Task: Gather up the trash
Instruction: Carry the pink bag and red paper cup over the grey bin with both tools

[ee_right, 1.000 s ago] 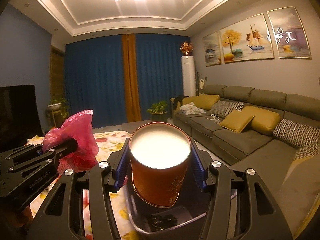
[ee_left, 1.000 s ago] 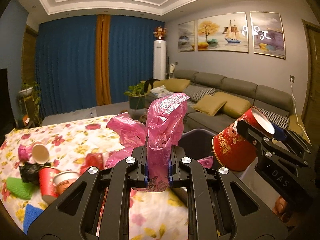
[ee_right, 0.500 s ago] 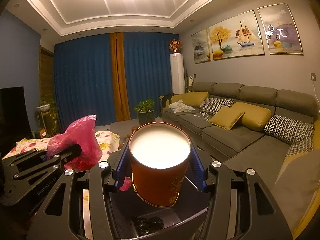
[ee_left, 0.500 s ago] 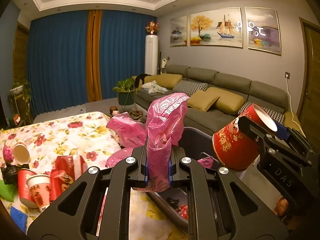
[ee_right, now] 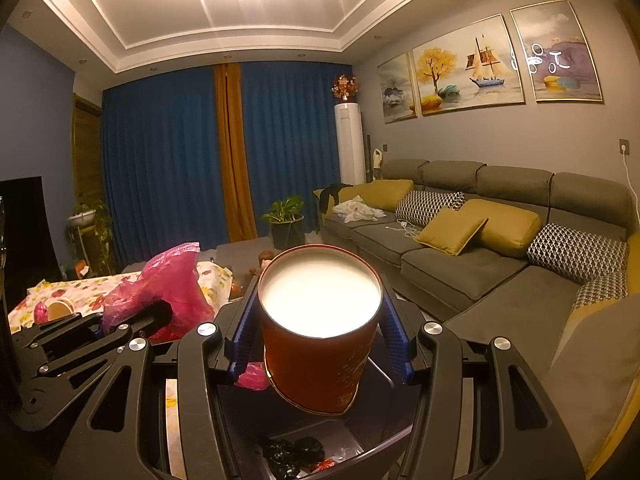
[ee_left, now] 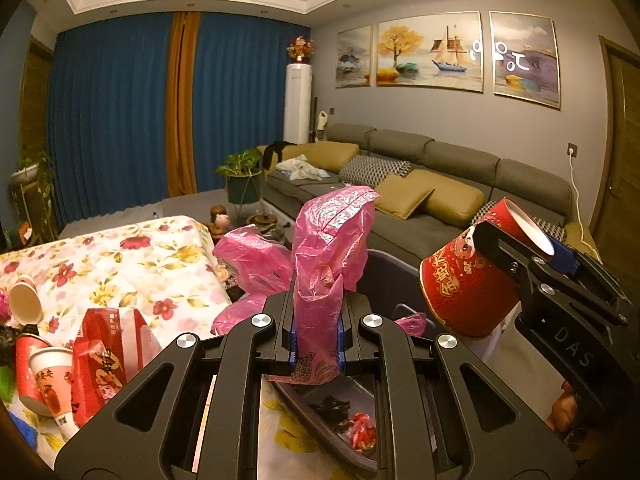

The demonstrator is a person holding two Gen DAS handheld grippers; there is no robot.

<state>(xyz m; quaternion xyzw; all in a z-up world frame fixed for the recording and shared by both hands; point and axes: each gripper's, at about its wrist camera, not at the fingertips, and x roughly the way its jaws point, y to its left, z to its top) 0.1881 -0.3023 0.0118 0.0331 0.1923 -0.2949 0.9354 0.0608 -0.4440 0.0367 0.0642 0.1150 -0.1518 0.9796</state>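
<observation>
Right gripper (ee_right: 320, 344) pinching red paper cup (ee_right: 320, 332), bin (ee_right: 384, 436) directly below (cup tilted mouth-up). Left gripper (ee_left: 316, 340) clamped on pink bag (ee_left: 328, 264), bin just ahead.

bin (ee_left: 384, 280) as landmark, plastic bag (ee_left: 332, 256) in left claw (ee_left: 316, 344) over bin's left edge, paper cup (ee_left: 468, 280) in right claw (ee_right: 320, 344) above bin's right side, bench (ee_left: 132, 256) left of bin, cups and carton (ee_left: 104, 356) on bench, sofa (ee_left: 440, 200) behind bin, scraps (ee_left: 360, 428) inside bin
</observation>
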